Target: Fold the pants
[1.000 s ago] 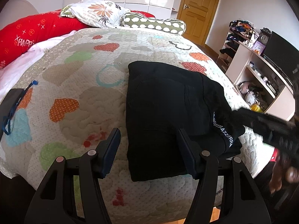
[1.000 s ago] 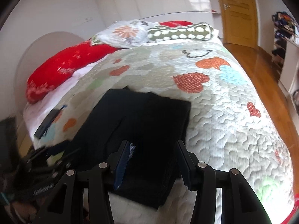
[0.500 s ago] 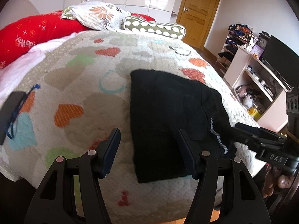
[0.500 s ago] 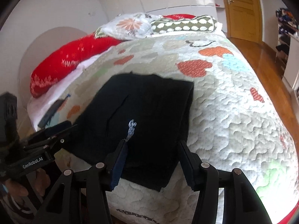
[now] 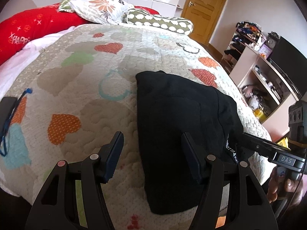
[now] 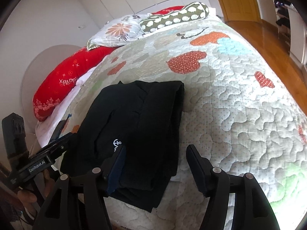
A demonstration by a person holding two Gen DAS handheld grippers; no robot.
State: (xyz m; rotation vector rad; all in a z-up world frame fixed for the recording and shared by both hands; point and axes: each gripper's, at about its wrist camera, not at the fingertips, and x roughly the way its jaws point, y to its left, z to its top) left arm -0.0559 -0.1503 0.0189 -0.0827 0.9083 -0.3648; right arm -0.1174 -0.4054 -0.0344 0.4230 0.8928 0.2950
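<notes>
Closest to you, your left gripper [image 5: 151,149] is hanging over the near edge of the bed with its jaws standing open and nothing between them. One finger is sitting over the bare quilt [image 5: 76,99] and the other over the left side of the black pants [image 5: 178,115]. Your right gripper [image 6: 155,161] is also open and holding nothing. Its jaws have just been opening wider. Its left finger is sitting over the pants near the little white anchor mark, and its right finger is over the quilt just past the pants' right edge.

The pants are lying right in front of both grippers, folded into a thick, neat block near the foot of the bed. The long way of the block is running away from you, toward the pillows [image 5: 99,9]. Each gripper is standing over one near corner, so both are about as close. To me the fold is looking nearly done. If one more fold is coming, I think you are going to pinch the near edge and carry it away from you, along that long way.

Farther off, a flat dark thing with a blue cord [image 5: 7,105] is lying near the left edge of the quilt. The shelves [image 5: 264,80] by the wall are holding small things, too tiny to name.
</notes>
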